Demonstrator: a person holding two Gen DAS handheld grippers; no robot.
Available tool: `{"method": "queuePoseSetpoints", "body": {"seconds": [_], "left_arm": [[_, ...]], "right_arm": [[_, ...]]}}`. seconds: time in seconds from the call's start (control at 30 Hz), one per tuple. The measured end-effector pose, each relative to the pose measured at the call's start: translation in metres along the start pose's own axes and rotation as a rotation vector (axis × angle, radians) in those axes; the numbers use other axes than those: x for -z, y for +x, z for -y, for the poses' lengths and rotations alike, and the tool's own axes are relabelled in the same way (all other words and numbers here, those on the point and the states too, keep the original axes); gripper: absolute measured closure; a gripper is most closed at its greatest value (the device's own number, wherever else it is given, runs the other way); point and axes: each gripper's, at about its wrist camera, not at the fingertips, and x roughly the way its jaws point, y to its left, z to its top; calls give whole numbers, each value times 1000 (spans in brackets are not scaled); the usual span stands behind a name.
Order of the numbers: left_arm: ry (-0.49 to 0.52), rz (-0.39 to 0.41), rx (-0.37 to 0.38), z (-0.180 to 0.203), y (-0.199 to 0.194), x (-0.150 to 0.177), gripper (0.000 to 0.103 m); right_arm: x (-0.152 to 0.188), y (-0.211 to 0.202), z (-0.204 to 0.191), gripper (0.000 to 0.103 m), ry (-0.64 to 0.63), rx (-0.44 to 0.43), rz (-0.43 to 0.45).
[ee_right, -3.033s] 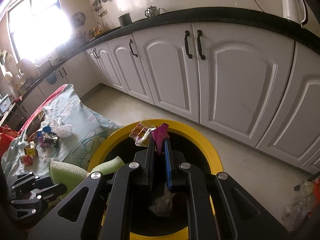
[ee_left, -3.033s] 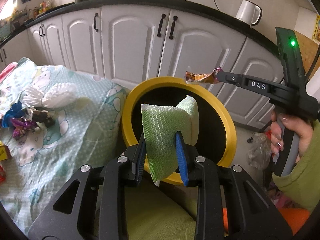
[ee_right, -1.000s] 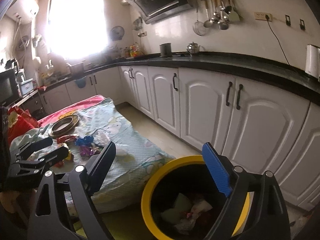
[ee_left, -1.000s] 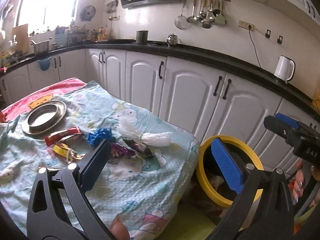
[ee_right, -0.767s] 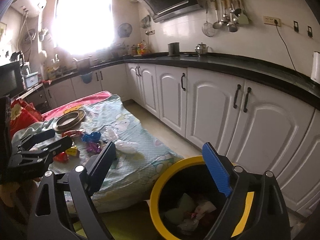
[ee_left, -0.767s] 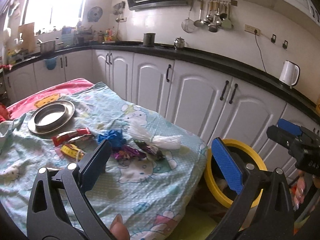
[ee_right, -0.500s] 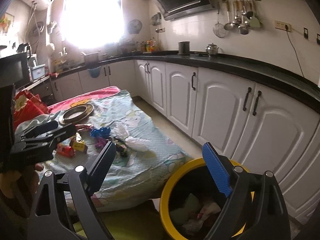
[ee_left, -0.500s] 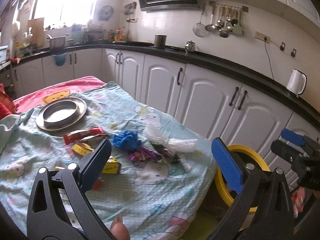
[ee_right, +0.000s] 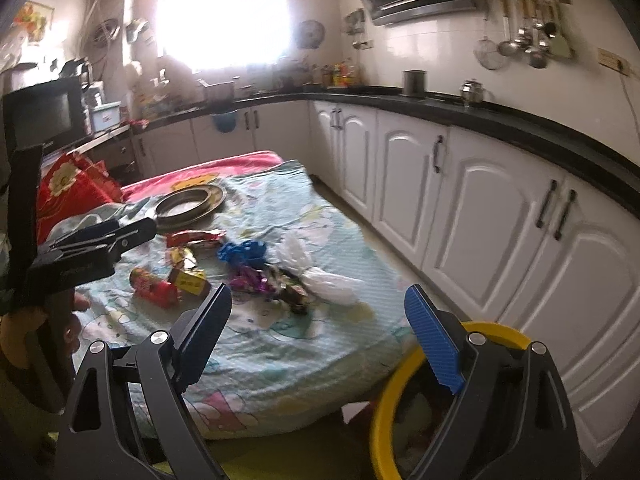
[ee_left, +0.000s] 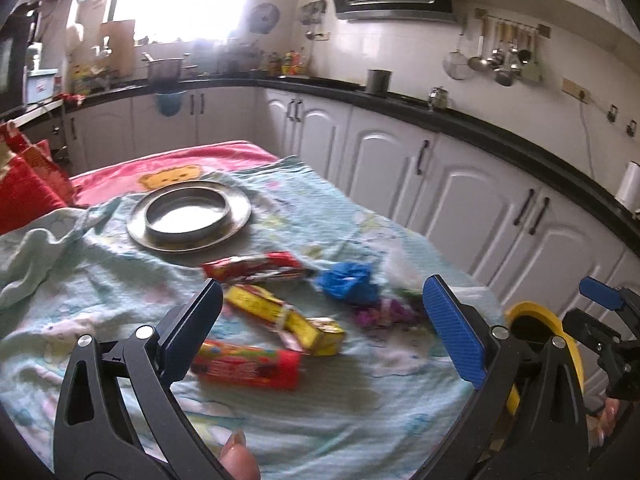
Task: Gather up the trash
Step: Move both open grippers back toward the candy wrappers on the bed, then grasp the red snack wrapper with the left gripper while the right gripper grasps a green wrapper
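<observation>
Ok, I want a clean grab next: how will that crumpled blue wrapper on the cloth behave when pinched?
The blue wrapper is crumpled into a loose wad, so it will probably squash flat rather than resist. It looks thin and light, so it may slide on the cloth if nudged. Its irregular shape makes rolling unlikely.

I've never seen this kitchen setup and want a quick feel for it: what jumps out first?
A scatter of bright wrappers lies mid-cloth on the pale blue cartoon-print cloth, with a crumpled blue scrap among them and a round metal plate behind. At the cloth's right end stands a yellow-rimmed bin. Both the left gripper and the right gripper gape wide and hold nothing.
</observation>
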Motion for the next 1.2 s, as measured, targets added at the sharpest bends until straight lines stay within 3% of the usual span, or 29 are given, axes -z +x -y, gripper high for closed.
{"method": "queuePoseSetpoints", "body": {"seconds": [0.27,0.47,0.53,0.63,0.73,1.0,1.2], "left_arm": [[28,-41,-85,-41,21,-6,11],[59,-91,-104,-65,45,-15,11],[77,-114,-107,-73,54,-18,16],[64,-175,-69,-87,76,-22,32],[35,-247,-30,-100,97,-22,40],[-98,-359,57,-121,132,-13,42],[-139,-380,88,-125,140,-9,46]], "right_arm": [[-5,48,-19,23,-60,-22,-61],[-6,78,-19,31,-53,-30,-111],[-6,86,-20,34,-52,-37,-126],[-4,96,-20,38,-59,-44,-149],[-1,107,-20,42,-58,-46,-177],[2,128,-16,53,-23,-57,-224],[8,141,-12,73,-4,-77,-274]]}}
